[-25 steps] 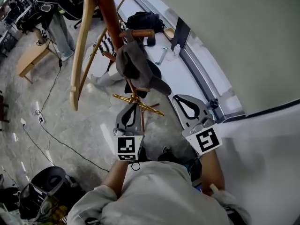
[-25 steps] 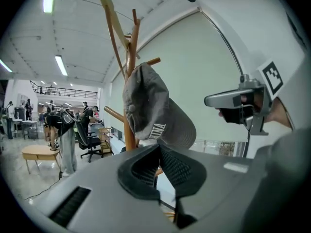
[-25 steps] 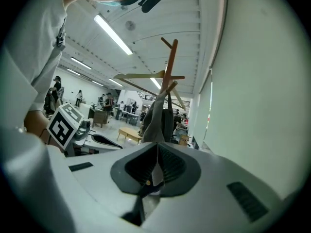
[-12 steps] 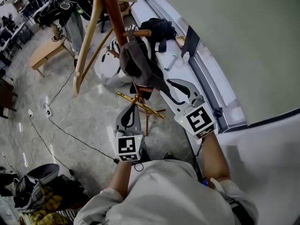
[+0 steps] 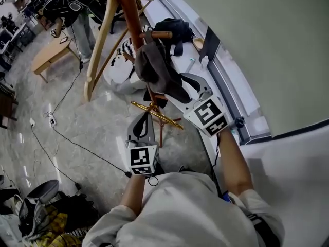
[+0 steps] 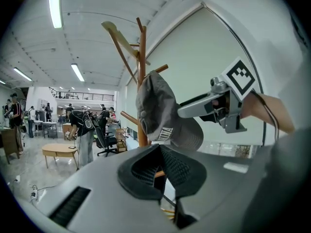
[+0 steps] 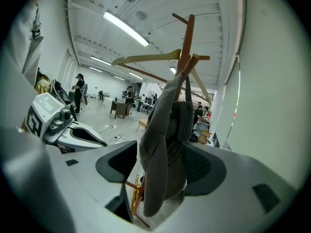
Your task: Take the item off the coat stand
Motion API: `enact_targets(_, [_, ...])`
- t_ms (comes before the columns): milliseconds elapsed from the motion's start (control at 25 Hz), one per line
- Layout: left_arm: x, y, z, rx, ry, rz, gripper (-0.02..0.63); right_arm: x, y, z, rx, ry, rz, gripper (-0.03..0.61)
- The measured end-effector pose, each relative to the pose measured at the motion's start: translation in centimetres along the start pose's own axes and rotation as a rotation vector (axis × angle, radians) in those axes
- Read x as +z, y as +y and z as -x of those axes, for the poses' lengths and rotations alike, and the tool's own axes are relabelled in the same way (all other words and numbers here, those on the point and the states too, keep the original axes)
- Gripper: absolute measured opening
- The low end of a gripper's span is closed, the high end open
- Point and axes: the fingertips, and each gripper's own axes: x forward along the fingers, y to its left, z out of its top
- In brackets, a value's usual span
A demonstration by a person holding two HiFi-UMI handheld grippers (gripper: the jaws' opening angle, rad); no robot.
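Note:
A grey cap (image 5: 157,71) hangs on a peg of the wooden coat stand (image 5: 131,14), its brim pointing down. My right gripper (image 5: 173,88) has reached it from the right. Its jaws are opening, and the cap (image 7: 167,144) hangs between them without being pinched. My left gripper (image 5: 145,118) is lower, by the stand's base, shut and empty. In the left gripper view the cap (image 6: 160,113) is above and beyond those shut jaws (image 6: 163,178), with the right gripper (image 6: 214,103) beside it.
A long pale wooden bar (image 5: 103,40) leans off the stand. Gold legs (image 5: 154,112) spread at its foot. A black bag (image 5: 172,30) lies on the white ledge behind. Cables (image 5: 77,143) cross the floor. A person (image 5: 77,9) stands by a wooden table (image 5: 49,55).
My right gripper has travelled up and left from near my body to the cap, and its jaws have gone from shut to wide apart around it. The left gripper has hardly moved.

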Motion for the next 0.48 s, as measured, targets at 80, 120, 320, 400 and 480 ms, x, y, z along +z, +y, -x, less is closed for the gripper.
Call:
enact_targets(80, [-0.4, 0.1, 0.2, -0.001, 0.004, -0.001, 0.011, -0.3, 0.1, -0.3, -0.006, 0.008, -0.004, 0.267])
enact_targets(120, [-0.6, 0.2, 0.2, -0.001, 0.007, -0.001, 0.011, -0.4, 0.1, -0.5, -0.009, 0.009, -0.006, 0.267])
enact_targets(320, [-1.5, 0.9, 0.0, 0.003, 0.02, 0.0, 0.012, -1.2, 0.2, -1.4, -0.009, 0.017, -0.019, 0.267])
enact_targets(400, [-1.7, 0.9, -0.1, 0.0, 0.02, -0.005, 0.011, -1.4, 0.4, -1.7, 0.0, 0.024, -0.018, 0.267])
enact_targets(480, [-1.6, 0.9, -0.2, -0.005, 0.017, -0.007, 0.011, -1.4, 0.7, -1.9, 0.008, 0.031, -0.005, 0.265])
